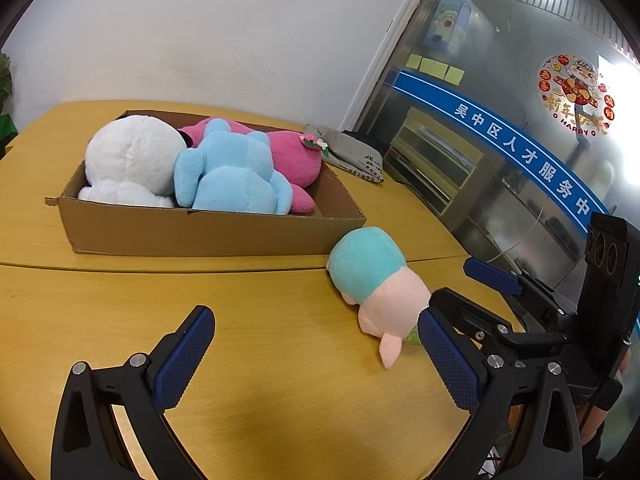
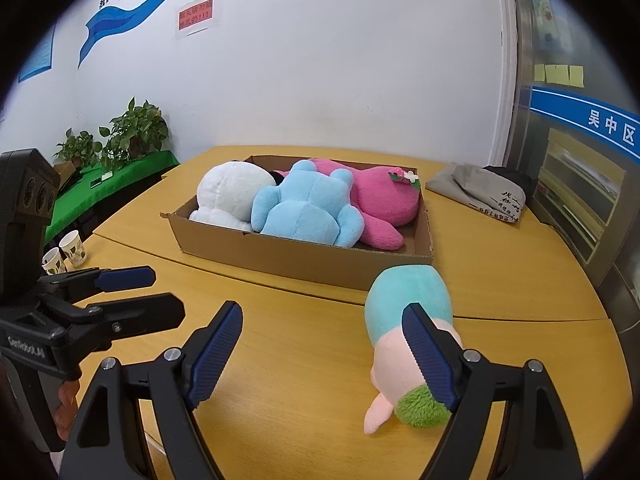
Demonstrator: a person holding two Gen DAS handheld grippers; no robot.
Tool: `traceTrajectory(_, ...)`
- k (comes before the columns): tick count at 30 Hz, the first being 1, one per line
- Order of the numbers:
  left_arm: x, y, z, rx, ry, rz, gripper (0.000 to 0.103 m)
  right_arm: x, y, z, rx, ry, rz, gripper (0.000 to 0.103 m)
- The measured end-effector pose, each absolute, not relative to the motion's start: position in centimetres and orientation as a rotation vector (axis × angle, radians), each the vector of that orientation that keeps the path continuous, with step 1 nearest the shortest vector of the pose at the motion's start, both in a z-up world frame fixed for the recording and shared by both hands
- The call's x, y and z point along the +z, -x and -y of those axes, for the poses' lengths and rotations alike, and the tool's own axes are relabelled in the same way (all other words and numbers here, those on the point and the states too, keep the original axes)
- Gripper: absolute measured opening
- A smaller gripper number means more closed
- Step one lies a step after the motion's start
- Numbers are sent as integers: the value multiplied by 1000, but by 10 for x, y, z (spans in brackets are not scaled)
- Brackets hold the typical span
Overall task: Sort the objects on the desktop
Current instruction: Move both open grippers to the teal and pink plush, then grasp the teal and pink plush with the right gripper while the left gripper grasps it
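Note:
A cardboard box (image 1: pixel 208 234) (image 2: pixel 304 262) on the yellow table holds a white plush (image 1: pixel 134 156) (image 2: pixel 230 194), a light blue plush (image 1: pixel 232 176) (image 2: pixel 308 208) and a pink plush (image 1: pixel 294 156) (image 2: pixel 384 200). A teal and peach plush (image 1: pixel 374 280) (image 2: pixel 404 320) lies on the table just in front of the box's right corner. My left gripper (image 1: pixel 316 356) is open and empty, left of this plush. My right gripper (image 2: pixel 324 352) is open and empty, its right finger (image 2: pixel 428 356) overlapping the plush's near side in view.
A folded grey cloth (image 1: pixel 352 154) (image 2: pixel 480 190) lies behind the box. Two paper cups (image 2: pixel 66 254) stand at the table's left edge. A green-covered table with potted plants (image 2: pixel 120 140) is at the far left. A glass wall (image 1: pixel 500 120) borders the right.

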State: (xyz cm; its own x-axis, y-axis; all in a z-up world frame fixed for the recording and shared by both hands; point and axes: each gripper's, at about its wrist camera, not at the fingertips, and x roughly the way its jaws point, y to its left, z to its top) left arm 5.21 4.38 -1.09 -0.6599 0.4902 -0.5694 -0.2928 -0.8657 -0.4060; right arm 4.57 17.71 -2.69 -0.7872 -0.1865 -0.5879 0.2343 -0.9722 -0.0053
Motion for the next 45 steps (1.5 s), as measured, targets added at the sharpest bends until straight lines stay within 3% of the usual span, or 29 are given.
traceTrajectory(10, -23, 1, -73, 2382, 1058, 389, 103, -39, -30, -222, -2829, -969, -79, 82)
traceTrajectory(18, -67, 77, -123, 2229, 1229, 422, 103, -114, 28, -252, -2760, -1246, -155, 82)
traceTrajectory(21, -87, 101, -136, 2197, 1288, 455, 103, -132, 43, -266, -2637, -1268, 65, 82)
traceTrajectory(24, -104, 120, -141, 2154, 1311, 501, 103, -148, 48, -265, -2538, -1294, 134, 84)
traceTrajectory(30, -113, 128, -139, 2113, 1280, 559, 103, -153, 36, -282, -2476, -1272, 324, 77)
traceTrajectory(35, -102, 130, -136, 2148, 1248, 515, 103, -147, 24, -266, -2479, -1299, 159, 86)
traceTrajectory(39, -104, 133, -135, 2140, 1271, 494, 103, -132, 21, -262, -2525, -1313, 47, 87)
traceTrajectory(43, -112, 139, -132, 2110, 1272, 532, 103, -129, 32, -252, -2541, -1306, -40, 86)
traceTrajectory(45, -115, 142, -133, 2094, 1268, 550, 103, -133, 37, -248, -2549, -1292, -55, 78)
